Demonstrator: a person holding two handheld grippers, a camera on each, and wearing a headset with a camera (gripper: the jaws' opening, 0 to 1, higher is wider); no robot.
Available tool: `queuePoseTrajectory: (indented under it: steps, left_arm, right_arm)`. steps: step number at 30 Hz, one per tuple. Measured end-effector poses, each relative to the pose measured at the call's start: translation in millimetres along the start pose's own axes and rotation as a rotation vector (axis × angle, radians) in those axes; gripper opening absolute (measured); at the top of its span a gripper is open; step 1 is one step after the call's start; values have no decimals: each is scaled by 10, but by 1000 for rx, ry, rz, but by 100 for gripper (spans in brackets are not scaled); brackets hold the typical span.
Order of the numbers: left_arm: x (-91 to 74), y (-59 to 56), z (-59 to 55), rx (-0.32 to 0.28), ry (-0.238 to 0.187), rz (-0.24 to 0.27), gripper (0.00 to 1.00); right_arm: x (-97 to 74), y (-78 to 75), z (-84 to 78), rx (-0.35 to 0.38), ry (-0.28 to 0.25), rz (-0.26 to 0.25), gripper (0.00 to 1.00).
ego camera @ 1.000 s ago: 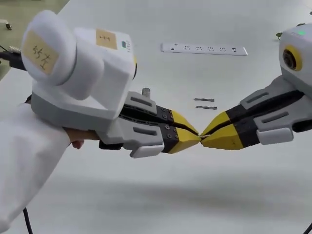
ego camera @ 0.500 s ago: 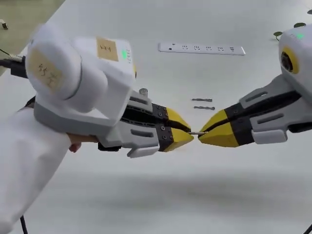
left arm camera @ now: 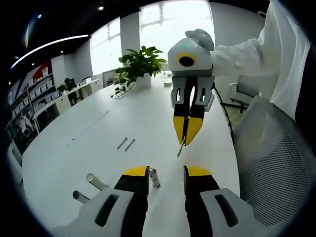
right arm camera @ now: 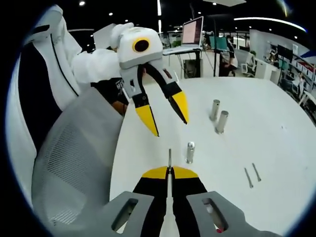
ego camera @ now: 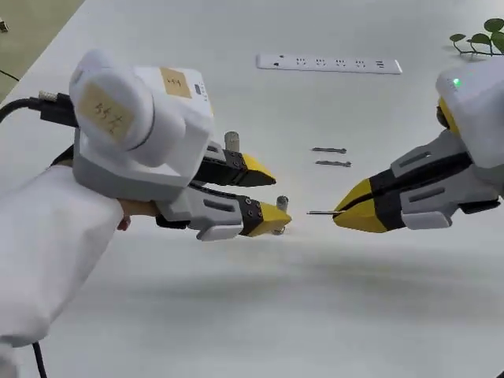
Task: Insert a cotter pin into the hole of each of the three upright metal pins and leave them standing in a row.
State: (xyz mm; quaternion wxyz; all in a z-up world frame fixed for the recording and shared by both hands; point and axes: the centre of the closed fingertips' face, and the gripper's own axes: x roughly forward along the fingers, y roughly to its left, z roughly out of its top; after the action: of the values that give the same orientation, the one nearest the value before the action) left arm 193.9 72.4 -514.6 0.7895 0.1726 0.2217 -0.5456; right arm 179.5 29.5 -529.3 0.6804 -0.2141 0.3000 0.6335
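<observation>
My right gripper (ego camera: 337,213) is shut on a thin cotter pin (ego camera: 319,213), which sticks out toward the left. In the right gripper view the cotter pin (right arm camera: 169,158) juts from the closed tips of my right gripper (right arm camera: 169,173). My left gripper (ego camera: 276,197) is open. A short metal pin (ego camera: 282,203) stands upright on the table between its jaws, untouched. The left gripper view shows that metal pin (left arm camera: 155,177) just ahead of my left gripper (left arm camera: 166,173). Two more metal pins (right arm camera: 218,116) stand together further off. Two spare cotter pins (ego camera: 331,157) lie on the table.
A white power strip (ego camera: 328,63) lies at the far side of the white table (ego camera: 260,315). A potted plant (ego camera: 479,39) stands at the far right corner. A grey mesh office chair (right arm camera: 79,158) sits at the table's near edge.
The two grippers' tips were together on the cotter pin. My left gripper has opened and drawn back to the left; the right keeps the cotter pin. The upright pin now shows between the left jaws.
</observation>
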Motion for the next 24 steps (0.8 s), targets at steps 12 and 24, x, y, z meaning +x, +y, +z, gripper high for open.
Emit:
queuePoseTrajectory:
  steps: [12,24]
  left_arm:
    - [222,198,-172,-62,40,20,20]
    - [343,172,-263,-27,77,-26,9]
  right_arm:
    - [121,-233,-85,4,21,-61,0]
    - [221,-263,-115,4,30,-66,0]
